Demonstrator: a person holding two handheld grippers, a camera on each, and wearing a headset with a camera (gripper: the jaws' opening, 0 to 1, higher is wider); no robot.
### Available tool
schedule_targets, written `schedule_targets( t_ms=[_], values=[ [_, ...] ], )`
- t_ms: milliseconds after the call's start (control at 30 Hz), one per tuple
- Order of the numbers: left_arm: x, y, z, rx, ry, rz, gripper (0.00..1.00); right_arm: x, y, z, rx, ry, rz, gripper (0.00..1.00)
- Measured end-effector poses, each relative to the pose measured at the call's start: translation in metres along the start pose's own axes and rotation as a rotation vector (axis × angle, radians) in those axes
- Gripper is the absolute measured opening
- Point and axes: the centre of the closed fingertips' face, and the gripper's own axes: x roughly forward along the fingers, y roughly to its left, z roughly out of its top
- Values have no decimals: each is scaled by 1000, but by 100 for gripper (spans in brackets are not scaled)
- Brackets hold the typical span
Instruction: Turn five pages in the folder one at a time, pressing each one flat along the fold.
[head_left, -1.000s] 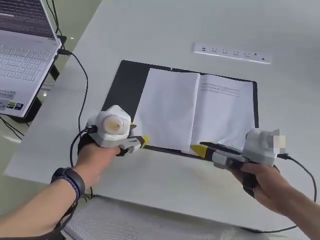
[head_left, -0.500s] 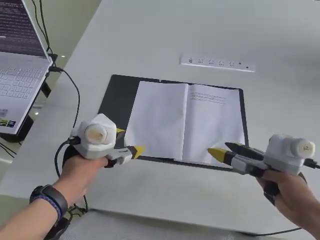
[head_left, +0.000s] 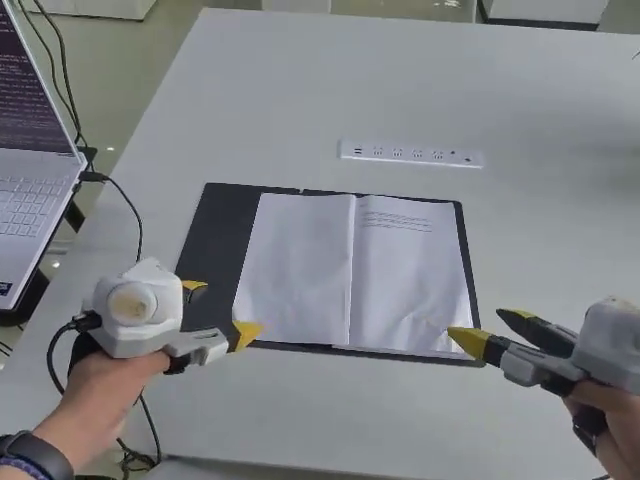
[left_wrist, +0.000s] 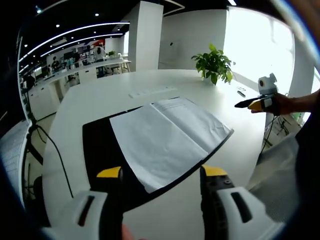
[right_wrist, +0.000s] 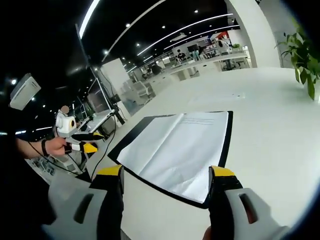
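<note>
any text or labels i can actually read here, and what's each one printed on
No text here is clear enough to quote.
Printed lines at the top of the right page in the folder: too small to read.
Rows of text on the laptop screen: blurred.
Legends on the laptop keys: too small to read.
The power strip: no legible marking.

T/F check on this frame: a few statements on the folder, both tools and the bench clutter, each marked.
1. The folder lies open on the table. True.
2. The right tool is pinching a page. False: its jaws stand open by the folder's near edge, holding nothing.
3. A power strip lies beyond the folder's far edge. True.
4. The laptop sits right of the folder. False: it is at the left.
5. The left tool is open. True.
</note>
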Motion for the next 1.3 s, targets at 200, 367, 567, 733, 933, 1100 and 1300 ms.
schedule_targets(
  t_ms=[200,367,567,733,933,1100,1300],
  values=[
    [-16,4,6,-30,-35,22,67,-18,4,3,-21,-11,-28,72],
    [-27,-1,5,-31,-36,29,72,-28,6,-2,-38,2,-50,76],
    [-39,-6,1,-53,-38,42,78,-38,8,-4,-38,-14,-61,77],
    [-42,-7,2,-59,-43,47,79,-44,11,-8,-55,-4,-65,78],
    [-39,-13,3,-58,-32,35,80,-46,11,-12,-30,-9,-71,80],
    [-32,-17,6,-45,-29,21,80,-49,11,-12,-24,-15,-72,80],
    [-18,-28,13,-19,-17,-16,80,-51,10,-10,-10,-26,-82,80]
  ],
)
